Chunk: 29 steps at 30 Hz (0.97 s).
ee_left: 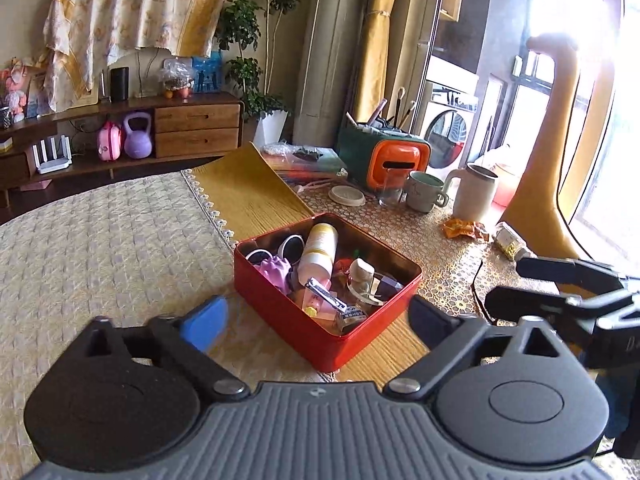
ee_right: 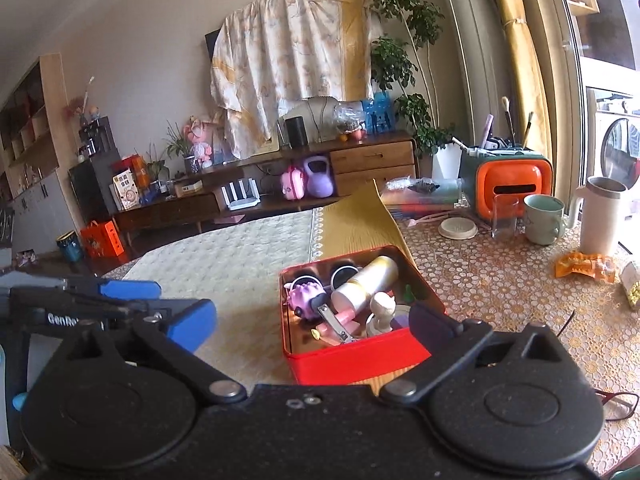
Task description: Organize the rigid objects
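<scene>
Two wide-open, empty grippers, left gripper [ee_left: 316,316] and right gripper [ee_right: 312,320], hover at six o'clock of a red tin [ee_left: 372,330] packed with a cream bottle [ee_left: 320,244] and sunglasses [ee_left: 290,245]

Each handheld unit has a ribbed dark grey-black body flanked by two round black hubs with recessed circular caps. Black link arms pivot on silver rivet-like pins and carry triangular cut-outs. The left gripper [ee_left: 316,320] bears one blue finger pad [ee_left: 205,322] and one dark pad [ee_left: 432,322]. The right gripper [ee_right: 312,326] shows the same pairing, two small screws at the body's top centre, and partial white lettering "GenRo" appears on the neighbouring unit.
</scene>
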Available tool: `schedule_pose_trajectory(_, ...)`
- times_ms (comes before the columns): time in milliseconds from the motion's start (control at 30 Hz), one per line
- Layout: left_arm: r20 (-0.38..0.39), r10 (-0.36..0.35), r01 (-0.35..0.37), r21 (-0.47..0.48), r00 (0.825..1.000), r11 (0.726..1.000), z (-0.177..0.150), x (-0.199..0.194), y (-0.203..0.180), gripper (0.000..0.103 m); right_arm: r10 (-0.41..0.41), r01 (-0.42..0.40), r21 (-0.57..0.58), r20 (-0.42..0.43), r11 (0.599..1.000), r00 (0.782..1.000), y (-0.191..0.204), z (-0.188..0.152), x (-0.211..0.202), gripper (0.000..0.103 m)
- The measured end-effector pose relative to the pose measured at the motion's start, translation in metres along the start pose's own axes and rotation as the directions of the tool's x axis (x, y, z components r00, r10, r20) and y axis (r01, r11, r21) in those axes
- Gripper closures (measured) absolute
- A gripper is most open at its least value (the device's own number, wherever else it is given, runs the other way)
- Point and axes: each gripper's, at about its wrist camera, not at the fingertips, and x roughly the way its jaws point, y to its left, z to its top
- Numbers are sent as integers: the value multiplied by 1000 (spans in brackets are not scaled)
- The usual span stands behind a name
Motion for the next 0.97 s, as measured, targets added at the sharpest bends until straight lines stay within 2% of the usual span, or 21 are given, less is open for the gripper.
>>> schedule_pose_trajectory(267,12,5,-4,-7,1000,1000,-2,-4,-3,0,3,-2,38,-11,999,1000,2,-12,-8,0)
schedule_pose_trajectory(467,1,24,-24,22,1000,999,-5,-3,-8,0,-30,30,4,-7,1000,1000,6,-21,-9,0)
schedule_pose_trajectory(967,-36,22,-20,44,999,999,-13,0,-11,0,-33,32,-14,-20,999,999,12,-26,-8,0)
